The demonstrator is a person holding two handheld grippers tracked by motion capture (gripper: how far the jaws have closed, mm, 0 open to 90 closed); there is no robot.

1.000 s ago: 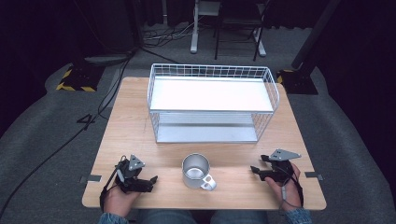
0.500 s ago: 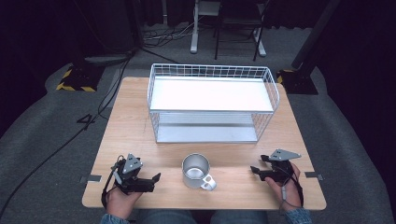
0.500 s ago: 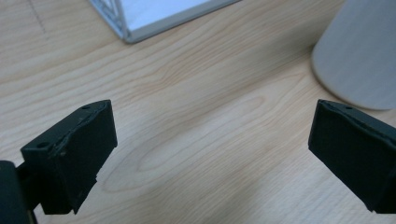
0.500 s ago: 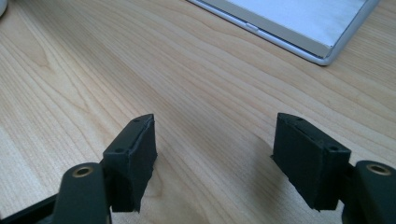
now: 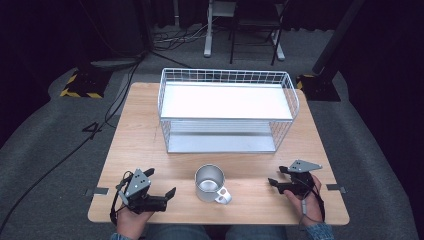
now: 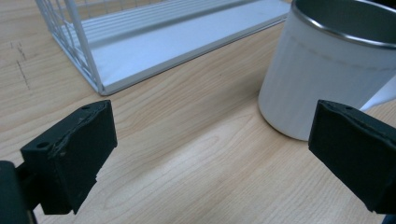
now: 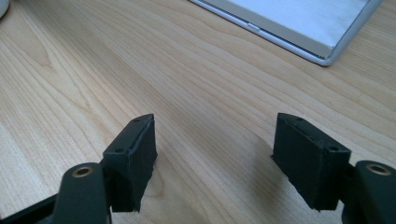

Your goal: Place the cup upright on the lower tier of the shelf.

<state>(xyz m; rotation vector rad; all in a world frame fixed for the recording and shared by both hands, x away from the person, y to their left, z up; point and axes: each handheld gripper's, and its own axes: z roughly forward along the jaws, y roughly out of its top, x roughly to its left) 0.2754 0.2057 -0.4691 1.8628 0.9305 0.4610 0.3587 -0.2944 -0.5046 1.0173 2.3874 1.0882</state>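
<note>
In the high view, the metal mug (image 5: 210, 182) stood upright at the lower centre of the frame on the wooden table (image 5: 137, 130), its handle turned toward the lower right, just below the white wire basket (image 5: 227, 111) that took up the middle. The left gripper (image 5: 161, 181) rested at the lower left with its jaws spread wide and empty, pointing toward the mug, which loomed near at the upper right of the left gripper view. The right gripper (image 5: 277, 176) lay at the lower right, jaws likewise parted around bare wood, well apart from the mug.
</note>
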